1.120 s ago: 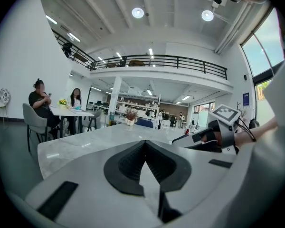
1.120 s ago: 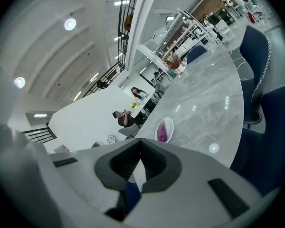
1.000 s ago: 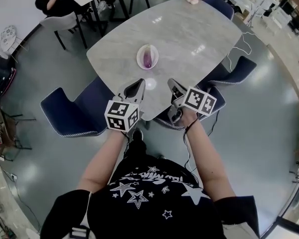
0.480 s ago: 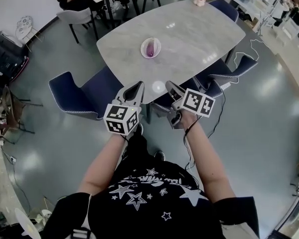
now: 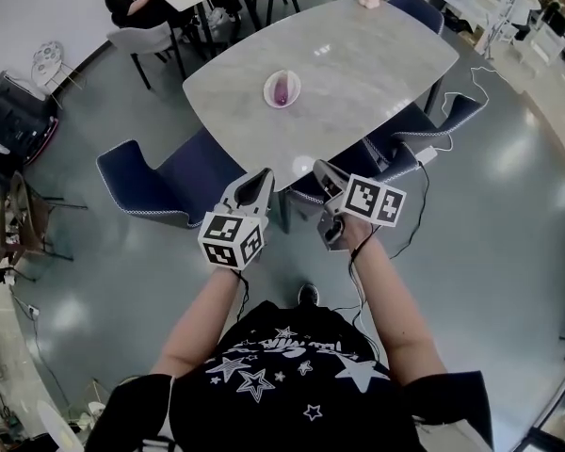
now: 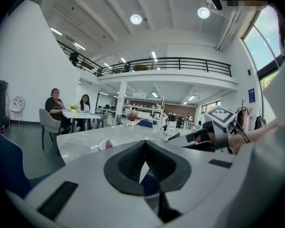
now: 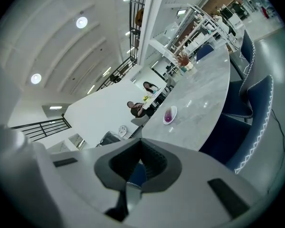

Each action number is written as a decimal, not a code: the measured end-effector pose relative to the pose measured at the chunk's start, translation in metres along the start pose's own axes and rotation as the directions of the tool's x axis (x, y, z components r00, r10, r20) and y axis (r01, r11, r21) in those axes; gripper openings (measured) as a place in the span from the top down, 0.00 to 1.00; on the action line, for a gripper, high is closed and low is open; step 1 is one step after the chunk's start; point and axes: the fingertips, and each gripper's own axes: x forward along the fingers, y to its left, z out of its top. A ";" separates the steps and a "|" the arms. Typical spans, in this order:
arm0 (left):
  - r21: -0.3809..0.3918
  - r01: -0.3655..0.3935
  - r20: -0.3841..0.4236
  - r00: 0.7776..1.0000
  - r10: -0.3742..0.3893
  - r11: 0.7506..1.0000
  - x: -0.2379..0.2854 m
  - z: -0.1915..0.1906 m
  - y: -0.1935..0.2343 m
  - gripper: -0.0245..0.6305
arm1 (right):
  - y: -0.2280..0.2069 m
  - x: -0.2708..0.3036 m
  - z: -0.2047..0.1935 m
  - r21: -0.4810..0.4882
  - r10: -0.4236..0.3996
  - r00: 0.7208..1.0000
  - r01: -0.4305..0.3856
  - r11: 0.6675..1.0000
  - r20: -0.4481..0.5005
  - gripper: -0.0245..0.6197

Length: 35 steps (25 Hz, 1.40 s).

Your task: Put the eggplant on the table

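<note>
Approach step, nothing grasped: left tool and right tool both pinched together, empty, short of desk edge. eggplant sits in white dish mid-desk, well apart. Next: step in, spread one tool, reach dish.

Bench now higher and smaller in frame. Left gripper and right gripper, a second ago well over its near corner, now lower in frame, tips only at that edge. Plate with eggplant moved up-frame, farther from both.
</note>
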 end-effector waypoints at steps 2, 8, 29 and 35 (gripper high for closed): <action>0.001 0.010 -0.001 1.000 -0.010 1.000 -0.009 -0.003 0.000 0.95 | 0.005 0.000 -0.006 -0.005 -0.003 1.000 0.003 1.000 0.001 0.95; -0.017 0.021 -0.007 1.000 -0.021 1.000 -0.052 0.000 0.012 0.95 | 0.041 -0.007 -0.029 -0.045 -0.023 1.000 0.023 0.999 -0.011 0.95; -0.024 0.093 0.048 0.995 -0.092 0.995 -0.203 -0.013 -0.003 0.95 | 0.139 -0.063 -0.147 -0.139 -0.086 0.996 0.085 0.987 -0.005 0.95; -0.038 0.090 0.062 0.994 -0.087 0.995 -0.253 -0.022 -0.004 0.95 | 0.179 -0.082 -0.184 -0.173 -0.079 0.997 0.081 0.982 0.015 0.95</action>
